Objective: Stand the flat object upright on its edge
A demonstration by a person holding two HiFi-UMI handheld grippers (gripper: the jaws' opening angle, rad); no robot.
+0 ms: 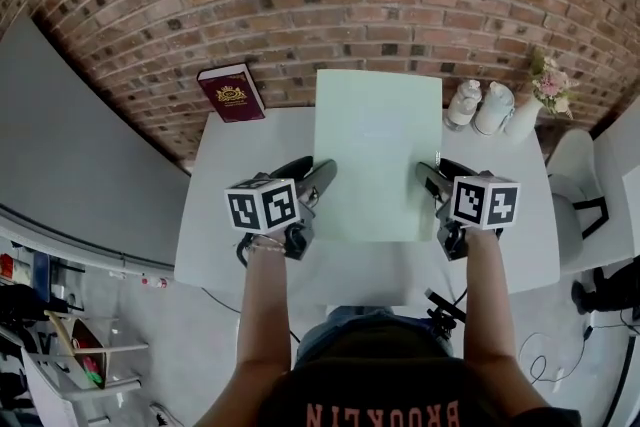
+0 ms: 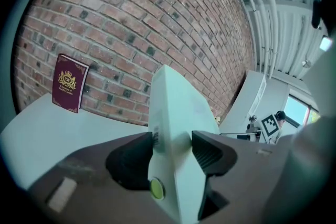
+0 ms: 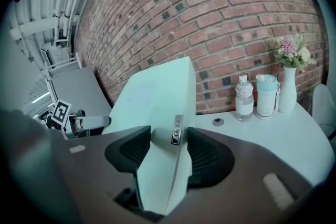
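Green flat panel [image 1: 378, 155] clamped at side edges by fingers of L gripper [image 1: 320, 177] & R gripper [image 1: 432, 179], tilted over tabletop [image 1: 240, 235] centre. Maroon book [image 1: 231, 93] at 11 o'clock; bottles [image 1: 493, 108], vase [image 1: 524, 117] at 1–2.

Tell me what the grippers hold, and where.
Both hold the pale green flat rectangular case: left gripper clamps its left long edge, right gripper its right long edge.

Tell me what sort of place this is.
Probably an indoor workroom or office corner: a white table against a brick wall, with a dark red book, two bottles and a vase of flowers at its back edge.
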